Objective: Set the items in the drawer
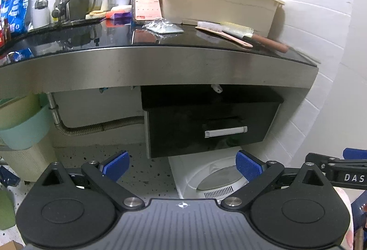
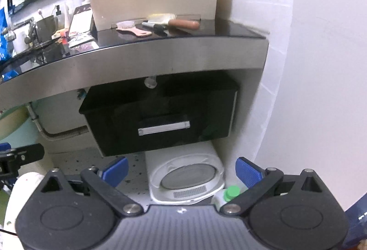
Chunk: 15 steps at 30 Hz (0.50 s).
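Note:
A black drawer (image 1: 206, 126) with a silver handle (image 1: 226, 131) hangs closed under the countertop (image 1: 160, 59); it also shows in the right wrist view (image 2: 160, 117), handle (image 2: 164, 128). On the counter lie a pink-handled brush (image 1: 224, 32), a brown-handled brush (image 1: 259, 37) and a clear plastic packet (image 1: 164, 28). The brushes also show in the right wrist view (image 2: 135, 29) (image 2: 181, 23). My left gripper (image 1: 182, 166) is open and empty, below and in front of the drawer. My right gripper (image 2: 181, 172) is open and empty, also below the drawer.
A cream plastic tub (image 1: 213, 2) stands at the counter's back right. Bottles, a cup (image 1: 80, 5) and a faucet (image 1: 57, 4) crowd the left. A white appliance (image 2: 185, 179) sits on the floor under the drawer, a green-capped bottle (image 2: 231, 193) beside it. White wall on the right.

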Available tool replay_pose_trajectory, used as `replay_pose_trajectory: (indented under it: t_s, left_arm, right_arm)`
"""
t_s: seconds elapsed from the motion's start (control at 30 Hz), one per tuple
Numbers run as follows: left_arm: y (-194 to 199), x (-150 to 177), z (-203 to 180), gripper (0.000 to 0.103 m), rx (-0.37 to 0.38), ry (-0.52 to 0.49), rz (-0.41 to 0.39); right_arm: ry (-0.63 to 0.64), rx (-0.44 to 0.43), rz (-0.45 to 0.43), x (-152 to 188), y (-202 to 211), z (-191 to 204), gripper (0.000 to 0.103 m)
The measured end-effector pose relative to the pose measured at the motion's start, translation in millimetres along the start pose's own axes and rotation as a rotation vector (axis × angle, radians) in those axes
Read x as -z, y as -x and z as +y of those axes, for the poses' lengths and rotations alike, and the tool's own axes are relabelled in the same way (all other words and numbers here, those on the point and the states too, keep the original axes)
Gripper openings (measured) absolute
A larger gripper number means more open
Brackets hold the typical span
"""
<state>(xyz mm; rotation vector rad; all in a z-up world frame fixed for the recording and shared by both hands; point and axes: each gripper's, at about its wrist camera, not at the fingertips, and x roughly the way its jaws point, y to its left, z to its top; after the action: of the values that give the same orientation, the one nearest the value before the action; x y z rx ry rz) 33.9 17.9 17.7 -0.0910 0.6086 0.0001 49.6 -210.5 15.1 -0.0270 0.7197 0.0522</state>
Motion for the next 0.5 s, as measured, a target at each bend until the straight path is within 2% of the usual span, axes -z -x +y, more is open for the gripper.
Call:
replay_pose_trajectory:
  t_s: [0.3, 0.5]
  left_arm:
    - [17, -7, -3, 0.1, -0.017, -0.014, -0.018]
    - [26, -11, -5, 0.1, -0.042, -0.027, -0.034]
  right_arm:
    - [0.027, 0.063, -0.009, -6, 23, 19, 0.1]
    - [-0.002, 0.034, -0.016, -11, 33, 20, 0.1]
